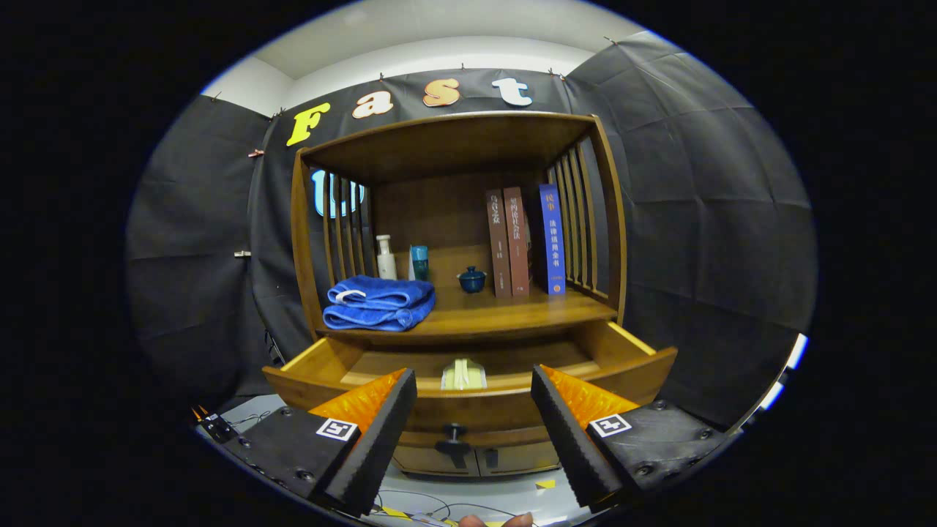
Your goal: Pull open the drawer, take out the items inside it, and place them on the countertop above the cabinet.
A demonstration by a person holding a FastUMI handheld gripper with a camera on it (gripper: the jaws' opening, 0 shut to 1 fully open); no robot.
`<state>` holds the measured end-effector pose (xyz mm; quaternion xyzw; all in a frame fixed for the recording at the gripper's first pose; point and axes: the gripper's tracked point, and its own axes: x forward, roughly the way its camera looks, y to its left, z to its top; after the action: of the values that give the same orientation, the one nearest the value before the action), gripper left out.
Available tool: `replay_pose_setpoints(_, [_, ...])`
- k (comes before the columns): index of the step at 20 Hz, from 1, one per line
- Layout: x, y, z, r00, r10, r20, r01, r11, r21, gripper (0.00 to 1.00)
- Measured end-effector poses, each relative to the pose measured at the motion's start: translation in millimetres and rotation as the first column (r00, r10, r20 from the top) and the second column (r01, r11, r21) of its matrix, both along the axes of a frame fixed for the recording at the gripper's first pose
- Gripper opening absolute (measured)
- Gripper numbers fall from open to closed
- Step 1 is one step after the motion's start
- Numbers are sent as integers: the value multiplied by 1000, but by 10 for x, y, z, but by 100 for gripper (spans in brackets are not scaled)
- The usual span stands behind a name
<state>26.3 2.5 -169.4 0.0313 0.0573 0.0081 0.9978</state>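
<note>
now the gripper (474, 432) waits wide open, holding nothing, just in front of the drawer (468, 399), which is pulled out. a pale item (463, 374) lies inside it. next job, likely: reach in and grab it. above the drawer, the countertop (512, 311) holds a blue towel (379, 302) and books (524, 241).

A wooden cabinet (457, 219) stands with its drawer (468, 395) pulled open, a pale item (463, 374) lying inside. The gripper (473, 410) hovers just before the drawer front, fingers spread wide, empty. On the countertop (505, 311) rest a folded blue towel (379, 301), a bottle (385, 257), a small lidded bowl (472, 279) and three upright books (525, 241).
</note>
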Motion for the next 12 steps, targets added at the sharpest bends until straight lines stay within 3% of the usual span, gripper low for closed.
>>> replay_pose_setpoints(7, [607,228,195,988,-3,-154,-12,996,-93,99])
replay_pose_setpoints(12, [1084,412,-278,919,-14,-393,-38,992,-123,99])
